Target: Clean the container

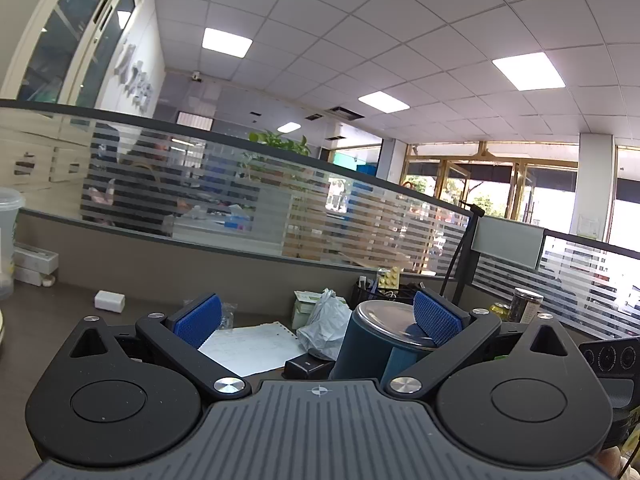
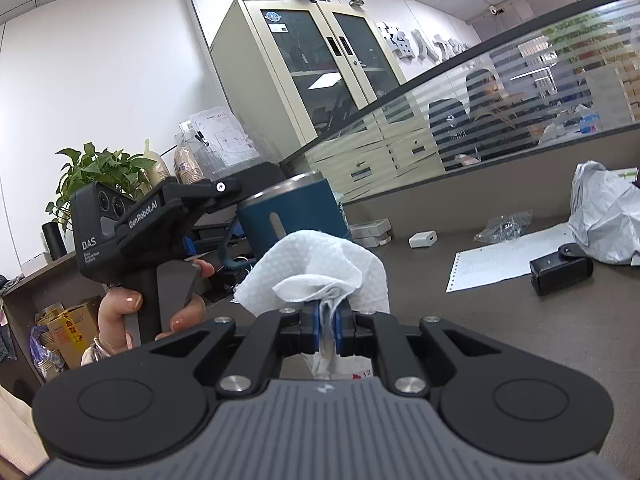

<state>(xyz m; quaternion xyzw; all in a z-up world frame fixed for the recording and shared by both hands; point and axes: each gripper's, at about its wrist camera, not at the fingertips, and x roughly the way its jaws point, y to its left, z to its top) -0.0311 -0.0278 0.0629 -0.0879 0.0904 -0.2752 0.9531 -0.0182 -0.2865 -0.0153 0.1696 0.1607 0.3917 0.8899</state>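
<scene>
On the brown surface (image 2: 460, 320) lie a sheet of paper (image 2: 516, 258), a small black case (image 2: 560, 270) and a crumpled plastic bag (image 2: 604, 220). The right hand-held gripper (image 2: 329, 326) is nearly closed, pinching a white paper towel (image 2: 320, 268) that billows up above its blue pads. Just beyond the towel, the left hand-held gripper (image 1: 318, 318) stands wide, and a person's hand (image 2: 120, 316) grips its handle. The blue container (image 1: 370, 340) sits tilted at its right finger; the blue pad (image 1: 436, 318) reaches over the rim into the shiny metal mouth. Whether the container is truly clamped cannot be told. The left pad stands clear of it.
</scene>
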